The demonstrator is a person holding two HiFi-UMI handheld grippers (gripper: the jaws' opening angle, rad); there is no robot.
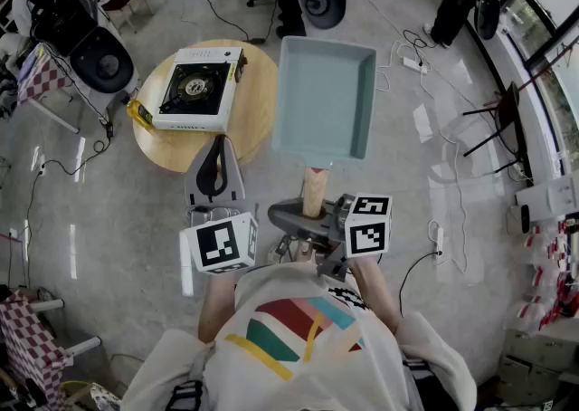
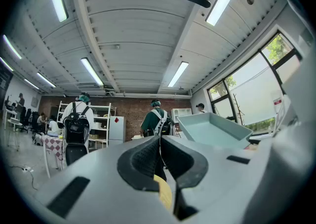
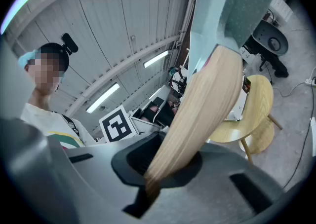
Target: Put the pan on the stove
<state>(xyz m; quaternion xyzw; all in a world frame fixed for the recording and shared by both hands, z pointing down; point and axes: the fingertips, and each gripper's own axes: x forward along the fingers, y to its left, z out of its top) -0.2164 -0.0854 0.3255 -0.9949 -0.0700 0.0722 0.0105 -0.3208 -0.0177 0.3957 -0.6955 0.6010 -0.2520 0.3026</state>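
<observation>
Overhead, pan (image 1: 326, 97): hangs in the air to the right of the stove (image 1: 197, 88), not above it, bottom roughly level, probably so it can go down flat on the burner
Overhead, right gripper (image 1: 312, 212): clamped on the near end of the wooden handle (image 1: 313, 190), which lets the pan's body reach out ahead of the person, right of the stove
Overhead, left gripper (image 1: 218, 142): jaws together on nothing, aimed at the rim of the round table (image 1: 258, 129) just short of the stove; it looks kept free, since 1 tool carries the pan
Left gripper view, left gripper (image 2: 159, 145): the 2 pads meet with nothing pinched, nose tipped slightly upward; the pan (image 2: 212, 129) shows off to its right
Right gripper view, right gripper (image 3: 158, 168): held about level, pads squeezing the handle (image 3: 202, 109), which runs up and away to the pan (image 3: 227, 6); the table (image 3: 259, 94) that bears the stove lies beyond, so the carry seems unfinished
</observation>
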